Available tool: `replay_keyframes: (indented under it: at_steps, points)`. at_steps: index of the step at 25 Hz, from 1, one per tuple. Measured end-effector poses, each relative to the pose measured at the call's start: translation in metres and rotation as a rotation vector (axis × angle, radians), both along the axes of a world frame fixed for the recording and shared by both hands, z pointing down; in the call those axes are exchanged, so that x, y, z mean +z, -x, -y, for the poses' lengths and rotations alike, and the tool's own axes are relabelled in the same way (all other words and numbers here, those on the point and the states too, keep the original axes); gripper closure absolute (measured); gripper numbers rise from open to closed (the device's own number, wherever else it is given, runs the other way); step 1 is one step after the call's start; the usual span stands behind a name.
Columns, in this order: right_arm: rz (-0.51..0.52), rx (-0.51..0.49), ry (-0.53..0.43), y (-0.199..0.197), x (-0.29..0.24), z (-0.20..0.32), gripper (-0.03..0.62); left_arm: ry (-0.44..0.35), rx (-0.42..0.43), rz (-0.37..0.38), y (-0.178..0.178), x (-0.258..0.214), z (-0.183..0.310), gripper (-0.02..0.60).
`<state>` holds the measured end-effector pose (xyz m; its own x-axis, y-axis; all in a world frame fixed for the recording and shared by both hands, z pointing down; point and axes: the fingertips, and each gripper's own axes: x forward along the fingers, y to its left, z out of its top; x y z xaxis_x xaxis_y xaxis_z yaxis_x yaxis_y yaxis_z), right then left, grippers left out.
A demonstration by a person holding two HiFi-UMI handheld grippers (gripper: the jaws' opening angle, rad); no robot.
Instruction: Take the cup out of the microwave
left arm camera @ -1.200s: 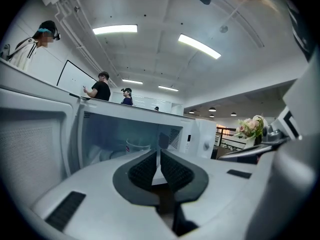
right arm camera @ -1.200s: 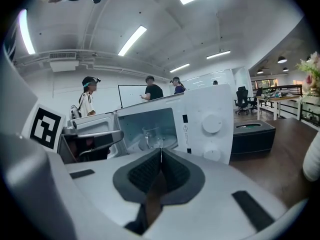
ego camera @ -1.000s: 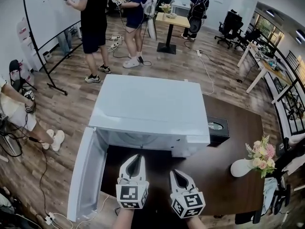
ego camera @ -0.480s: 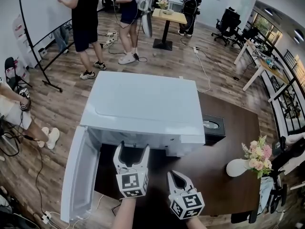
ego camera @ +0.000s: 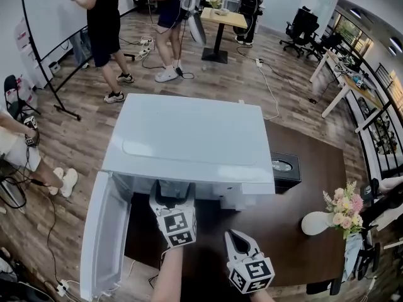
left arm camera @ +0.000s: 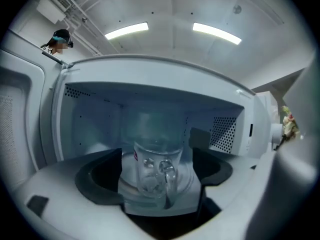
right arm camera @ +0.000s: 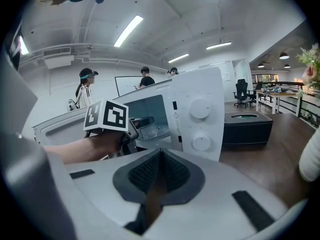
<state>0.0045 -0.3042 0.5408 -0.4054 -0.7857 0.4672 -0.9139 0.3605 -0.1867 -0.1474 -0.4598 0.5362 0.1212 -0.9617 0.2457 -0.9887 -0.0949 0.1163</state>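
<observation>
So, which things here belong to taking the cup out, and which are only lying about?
Job: microwave, its open door, glass cup inside, left claw (jaws just opening, cup between them, not gripped).
Lying about: black box, flower vase, whiteboard.

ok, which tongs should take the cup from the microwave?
Left. The left tongs, jaws just opened, sit at the microwave mouth with the glass cup framed between them, ungripped. The right tongs are shut, back outside.
</observation>
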Motion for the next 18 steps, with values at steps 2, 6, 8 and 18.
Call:
replay_keyframes:
  at_steps: [2,6,8,18]
  points:
    - [-0.001,-0.004,0.003,0.000,0.001,0.002,0.600,0.008,0.008,0.027,-0.001,0.005,0.006,0.166]
    - [0.004,-0.011,0.017,-0.001,0.004,0.006,0.600,0.019,0.007,0.061,-0.006,0.013,0.016,0.155]
    - [0.005,-0.015,0.026,-0.002,0.005,0.007,0.600,0.018,-0.013,0.060,-0.004,0.014,0.020,0.155]
    - [-0.001,-0.006,0.048,-0.007,0.014,0.010,0.600,0.011,0.004,0.068,-0.007,0.019,0.036,0.156]
